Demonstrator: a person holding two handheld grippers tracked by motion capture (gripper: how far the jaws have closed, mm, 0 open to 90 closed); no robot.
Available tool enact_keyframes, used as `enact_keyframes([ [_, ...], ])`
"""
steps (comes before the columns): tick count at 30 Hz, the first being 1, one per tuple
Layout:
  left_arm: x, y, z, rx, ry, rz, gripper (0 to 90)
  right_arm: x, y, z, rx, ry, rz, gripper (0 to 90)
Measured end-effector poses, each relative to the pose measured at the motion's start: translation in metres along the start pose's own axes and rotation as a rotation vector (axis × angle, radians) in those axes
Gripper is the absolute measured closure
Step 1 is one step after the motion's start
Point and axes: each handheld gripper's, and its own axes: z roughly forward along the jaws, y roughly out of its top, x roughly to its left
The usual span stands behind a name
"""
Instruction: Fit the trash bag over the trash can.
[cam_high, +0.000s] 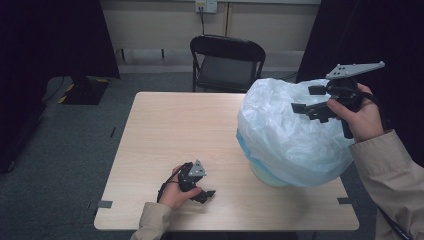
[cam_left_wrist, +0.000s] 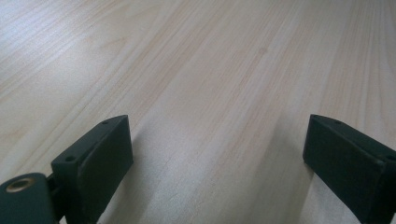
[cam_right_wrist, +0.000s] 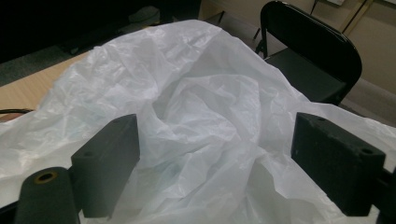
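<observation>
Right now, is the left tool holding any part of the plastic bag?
No, the left tool sits open over bare table, well apart from the plastic bag on the table's right side.

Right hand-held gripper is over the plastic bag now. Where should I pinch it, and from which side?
Probably the raised crumpled fold at the top of the plastic bag, coming down from above. The right hand-held gripper hangs open over it, and the film bunches there into a ridge thin enough to fit between the jaws.

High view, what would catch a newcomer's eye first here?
A big crumpled white plastic bag dominates the right side of the table, draped over something pale blue. The right gripper hangs open at its top, while the left gripper rests open near the front edge.
</observation>
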Motion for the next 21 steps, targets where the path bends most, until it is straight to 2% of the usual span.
enact_keyframes([
  [10,0.000,0.000,0.000,-0.001,-0.002,-0.003,7.3,0.008,-0.005,-0.018,-0.049,0.021,-0.005,14.9],
  [15,0.000,0.000,0.000,0.001,-0.002,0.000,7.3,0.017,-0.009,-0.027,-0.065,0.034,-0.025,14.8],
  [21,0.000,0.000,0.000,0.000,-0.002,0.000,7.2,0.019,-0.024,-0.036,-0.072,0.049,-0.021,14.8],
])
